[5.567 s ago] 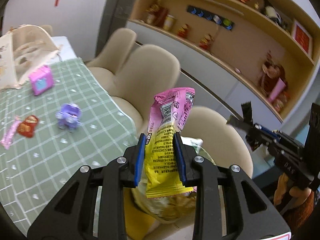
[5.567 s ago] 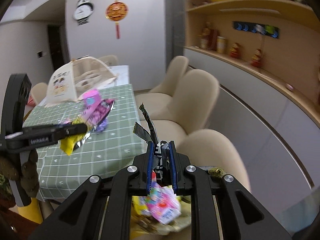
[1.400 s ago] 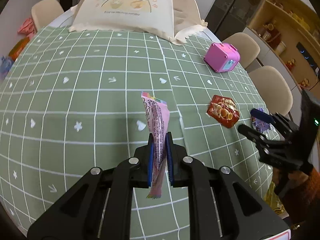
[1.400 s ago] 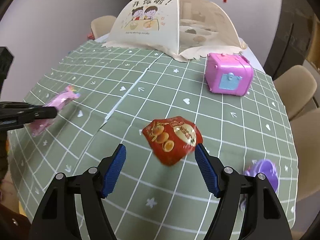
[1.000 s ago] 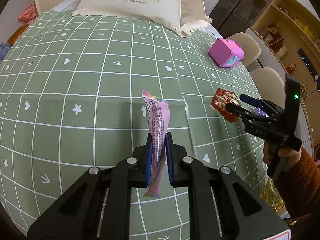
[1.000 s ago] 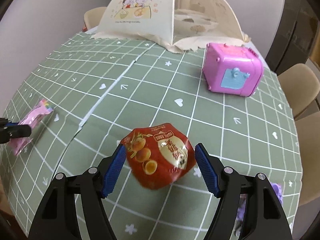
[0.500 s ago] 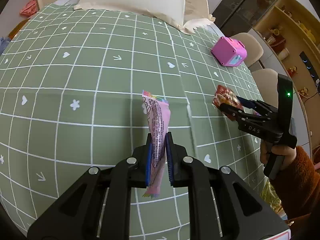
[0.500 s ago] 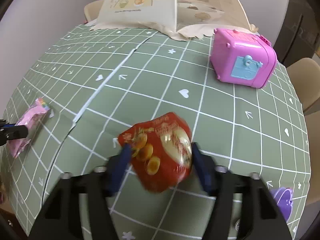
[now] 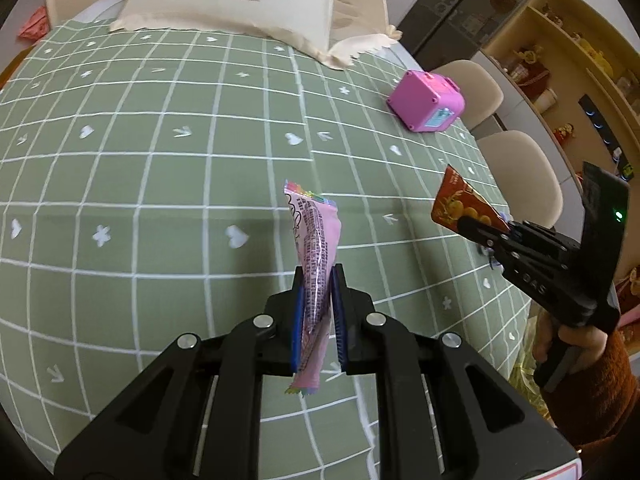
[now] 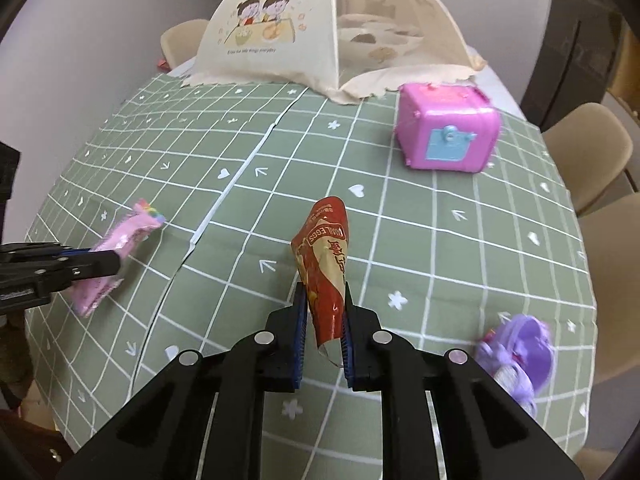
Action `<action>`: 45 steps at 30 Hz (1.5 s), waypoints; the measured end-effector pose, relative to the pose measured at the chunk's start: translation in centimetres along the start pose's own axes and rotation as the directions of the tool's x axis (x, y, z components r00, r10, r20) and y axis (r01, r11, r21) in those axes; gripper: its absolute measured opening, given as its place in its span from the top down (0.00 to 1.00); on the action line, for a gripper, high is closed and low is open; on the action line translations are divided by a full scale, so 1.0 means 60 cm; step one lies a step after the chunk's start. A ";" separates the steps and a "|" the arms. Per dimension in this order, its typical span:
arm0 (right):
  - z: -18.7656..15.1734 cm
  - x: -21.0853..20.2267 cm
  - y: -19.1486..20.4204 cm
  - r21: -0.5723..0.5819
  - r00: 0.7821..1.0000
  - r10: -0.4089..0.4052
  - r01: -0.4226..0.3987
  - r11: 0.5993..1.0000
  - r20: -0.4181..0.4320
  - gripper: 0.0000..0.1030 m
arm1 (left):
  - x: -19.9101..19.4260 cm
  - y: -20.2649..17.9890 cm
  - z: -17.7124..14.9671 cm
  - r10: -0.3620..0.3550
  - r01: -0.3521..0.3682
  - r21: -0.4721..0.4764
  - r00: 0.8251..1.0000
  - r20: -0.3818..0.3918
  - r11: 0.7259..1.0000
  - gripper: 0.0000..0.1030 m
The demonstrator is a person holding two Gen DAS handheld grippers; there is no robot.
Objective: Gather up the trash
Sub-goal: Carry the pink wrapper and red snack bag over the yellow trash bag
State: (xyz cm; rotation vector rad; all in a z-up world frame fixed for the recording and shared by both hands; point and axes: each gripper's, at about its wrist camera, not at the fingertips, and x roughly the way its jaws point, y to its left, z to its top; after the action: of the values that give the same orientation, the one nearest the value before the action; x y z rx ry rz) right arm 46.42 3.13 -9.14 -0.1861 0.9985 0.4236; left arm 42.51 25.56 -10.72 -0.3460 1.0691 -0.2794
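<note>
My left gripper (image 9: 317,280) is shut on a pink snack wrapper (image 9: 316,240) and holds it above the green checked tablecloth (image 9: 160,168). It also shows at the left of the right wrist view (image 10: 116,262), with the pink wrapper (image 10: 120,248) in it. My right gripper (image 10: 322,296) is shut on a red quail-egg packet (image 10: 326,268), lifted off the cloth. In the left wrist view the right gripper (image 9: 466,222) holds the red packet (image 9: 464,202) at the right.
A pink toy box (image 10: 448,132) stands on the far right of the table. A purple toy (image 10: 520,344) lies near the right edge. A cream mesh food cover (image 10: 320,28) stands at the back. Beige chairs (image 9: 516,172) line the right side.
My right gripper has shut on the red packet and raised it off the cloth. The left gripper still holds the pink wrapper and has shifted a little forward.
</note>
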 end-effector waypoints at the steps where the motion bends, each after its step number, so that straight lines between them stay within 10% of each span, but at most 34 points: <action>1: -0.002 -0.008 -0.001 0.007 1.000 -0.008 0.008 1.000 0.003 0.85 | 0.004 -0.005 0.004 -0.011 0.011 0.010 1.000 -0.002 1.000 0.89; 19: -0.161 -0.272 -0.050 0.203 0.974 -0.192 0.165 0.965 0.119 0.85 | -0.043 -0.209 -0.008 -0.155 0.134 0.183 0.983 0.101 0.974 0.89; 32: -0.431 -0.502 -0.162 0.323 0.923 -0.311 0.229 0.918 0.229 0.85 | -0.112 -0.486 -0.212 -0.254 0.202 0.344 0.961 0.112 0.917 0.89; 45: -0.609 -0.610 -0.262 0.485 0.879 -0.423 0.278 0.829 0.220 0.85 | -0.050 -0.659 -0.348 -0.269 0.262 0.431 0.962 -0.046 0.863 0.89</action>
State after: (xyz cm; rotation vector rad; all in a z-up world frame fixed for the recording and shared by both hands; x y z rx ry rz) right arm 7.69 -33.06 1.63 0.1089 0.6922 -0.1256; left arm 20.39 -12.29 -1.32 -0.0894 0.9110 -0.7504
